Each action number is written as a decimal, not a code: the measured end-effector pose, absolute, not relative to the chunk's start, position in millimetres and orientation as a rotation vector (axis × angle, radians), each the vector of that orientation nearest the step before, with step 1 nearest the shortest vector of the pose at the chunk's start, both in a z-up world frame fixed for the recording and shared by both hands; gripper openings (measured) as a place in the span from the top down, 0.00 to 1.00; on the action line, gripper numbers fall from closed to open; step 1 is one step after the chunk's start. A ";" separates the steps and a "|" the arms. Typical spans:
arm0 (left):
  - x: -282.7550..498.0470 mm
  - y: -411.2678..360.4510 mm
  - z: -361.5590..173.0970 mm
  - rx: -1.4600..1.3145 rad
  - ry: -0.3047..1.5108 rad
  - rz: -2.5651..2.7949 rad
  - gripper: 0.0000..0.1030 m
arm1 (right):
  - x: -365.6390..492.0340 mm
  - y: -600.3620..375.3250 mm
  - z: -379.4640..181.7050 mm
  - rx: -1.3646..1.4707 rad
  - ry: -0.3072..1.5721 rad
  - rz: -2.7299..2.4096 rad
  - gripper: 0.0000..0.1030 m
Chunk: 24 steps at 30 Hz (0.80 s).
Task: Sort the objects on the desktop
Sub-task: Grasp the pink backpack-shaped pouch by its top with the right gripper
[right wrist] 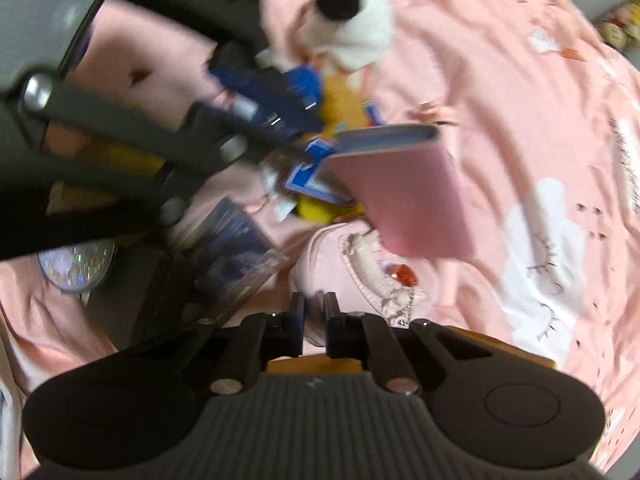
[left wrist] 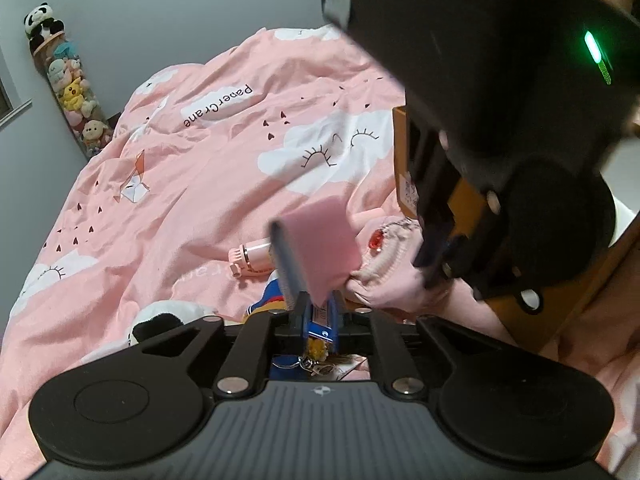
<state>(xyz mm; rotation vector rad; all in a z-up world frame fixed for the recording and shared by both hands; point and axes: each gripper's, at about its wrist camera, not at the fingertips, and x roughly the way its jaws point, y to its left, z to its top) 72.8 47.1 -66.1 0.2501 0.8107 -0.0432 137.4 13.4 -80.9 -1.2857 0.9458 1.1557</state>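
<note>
Left wrist view shows the left gripper (left wrist: 316, 312) clamped on the lower end of a pink notebook (left wrist: 320, 240), which stands up tilted above a pink duvet (left wrist: 208, 168). Printed on a white cloud patch of that duvet, upside down from this side, are the words "PaperCrane" (left wrist: 218, 106); elsewhere it carries white clouds with closed eyelashes and small dark hearts. A small pink handheld fan (left wrist: 252, 258) lies on the cover just behind the notebook, and a pink pouch (left wrist: 384, 256) with a red bead and frilled trim lies to the right of it. A black and white panda plush (left wrist: 160, 322) sits at the lower left, beside blue and yellow items too hidden to name. An orange-brown cardboard box (left wrist: 404, 168) stands at the right with a printed label too blurred to read. The right gripper (right wrist: 314, 320), seen from its own camera, points steeply down with its jaws drawn close together on the edge of the pouch (right wrist: 360, 268). Nearby lie a dark blue booklet (right wrist: 236, 248) and a glittery disc (right wrist: 76, 268); any lettering there is lost in blur.
</note>
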 end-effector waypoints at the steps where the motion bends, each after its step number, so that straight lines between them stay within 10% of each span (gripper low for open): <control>1: 71.8 46.8 -64.7 0.250 0.811 -0.044 0.83 | 139.4 12.3 -75.9 -1.260 0.940 1.144 0.91; 19: 65.4 54.8 -52.8 0.217 0.857 0.008 0.77 | 162.6 19.4 -21.1 -0.545 1.099 1.091 0.95; 24: 61.9 59.0 -58.2 0.208 0.889 0.024 0.76 | 161.4 29.3 -35.7 -0.517 1.101 1.095 0.78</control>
